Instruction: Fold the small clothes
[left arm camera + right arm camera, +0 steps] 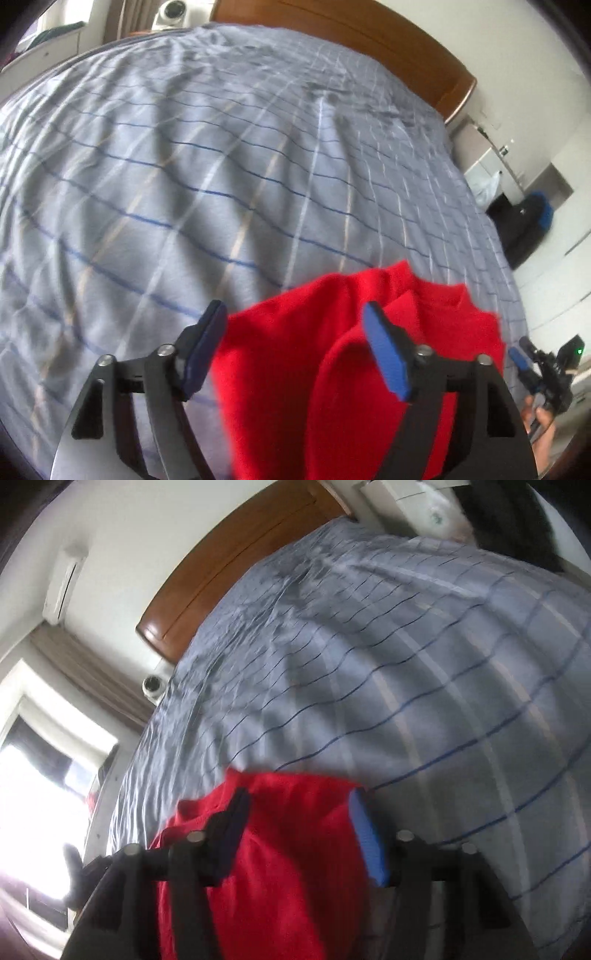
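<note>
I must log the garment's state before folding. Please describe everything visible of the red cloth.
The red cloth is plain bright red, seemingly soft knit. It lies crumpled on the bed near its close edge, layers overlapping, one flap turned over. Both views show it between open fingers; whether they touch it is unclear.

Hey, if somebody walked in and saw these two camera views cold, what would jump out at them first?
The bright red knit garment grabs the eye first, lying rumpled at the near edge of the grey-blue checked bedspread that fills both views. Next come the blue-padded fingers of the left gripper and the right gripper, both spread open over the red cloth. Behind the bed stands a brown wooden headboard.
</note>
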`<act>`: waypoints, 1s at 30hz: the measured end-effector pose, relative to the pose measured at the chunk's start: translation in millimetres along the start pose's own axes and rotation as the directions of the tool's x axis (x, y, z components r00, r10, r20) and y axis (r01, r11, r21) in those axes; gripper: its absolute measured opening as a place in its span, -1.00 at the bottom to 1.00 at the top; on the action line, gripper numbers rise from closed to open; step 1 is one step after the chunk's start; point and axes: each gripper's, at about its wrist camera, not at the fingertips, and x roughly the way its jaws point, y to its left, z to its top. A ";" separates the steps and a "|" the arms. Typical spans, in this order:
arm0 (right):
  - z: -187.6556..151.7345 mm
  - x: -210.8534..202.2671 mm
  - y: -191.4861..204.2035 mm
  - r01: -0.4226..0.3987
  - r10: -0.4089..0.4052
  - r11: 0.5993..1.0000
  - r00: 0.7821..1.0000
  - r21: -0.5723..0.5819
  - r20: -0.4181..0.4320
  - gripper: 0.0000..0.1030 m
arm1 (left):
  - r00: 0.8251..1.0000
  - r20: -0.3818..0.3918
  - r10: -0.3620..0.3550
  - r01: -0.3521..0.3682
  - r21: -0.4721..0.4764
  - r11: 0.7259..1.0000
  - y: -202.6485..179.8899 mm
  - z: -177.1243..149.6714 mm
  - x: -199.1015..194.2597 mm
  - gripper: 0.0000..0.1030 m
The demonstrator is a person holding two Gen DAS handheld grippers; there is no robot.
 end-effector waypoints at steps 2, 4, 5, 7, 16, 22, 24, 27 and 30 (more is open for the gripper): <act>-6.4 -7.9 -9.4 0.019 -0.020 0.999 0.999 -0.028 -0.049 0.11 | 1.000 -0.021 -0.008 0.009 0.027 1.000 8.4 -12.6 -15.7 0.53; -15.3 -8.8 -17.2 -0.007 0.002 0.999 0.993 -0.041 -0.119 0.11 | 0.999 -0.036 -0.031 0.032 0.052 0.998 10.8 -26.3 -30.5 0.53; -20.2 -8.0 -19.6 -0.016 0.009 0.999 0.989 -0.047 -0.150 0.11 | 0.998 -0.046 -0.050 0.054 0.075 0.996 11.1 -38.9 -43.5 0.53; -33.5 -4.2 -20.2 -0.040 0.027 0.997 0.977 -0.061 -0.210 0.16 | 0.996 -0.062 -0.064 0.071 0.117 0.991 7.5 -58.4 -60.5 0.53; -57.3 19.3 7.7 -0.008 -0.033 0.989 0.959 -0.145 -0.280 -0.81 | 0.982 -0.120 -0.143 0.156 0.108 0.982 22.0 -143.5 -131.5 0.56; -49.9 -0.5 115.2 -0.150 0.089 0.965 0.959 -0.214 -0.268 -0.82 | 0.987 -0.080 -0.137 0.143 0.069 0.987 39.8 -165.9 -151.4 0.56; -58.9 10.9 168.6 -0.204 0.121 0.943 0.945 -0.263 -0.303 -0.82 | 0.987 -0.084 -0.140 0.144 0.040 0.989 45.3 -166.5 -151.1 0.56; -81.1 34.0 227.8 -0.262 0.145 0.911 0.926 -0.318 -0.348 -0.82 | 0.986 -0.078 -0.148 0.149 0.005 0.989 55.3 -168.1 -156.1 0.56; -110.1 64.9 265.3 -0.305 0.174 0.896 0.911 -0.324 -0.375 -0.78 | 0.989 -0.067 -0.132 0.133 0.004 0.991 61.6 -169.8 -159.8 0.56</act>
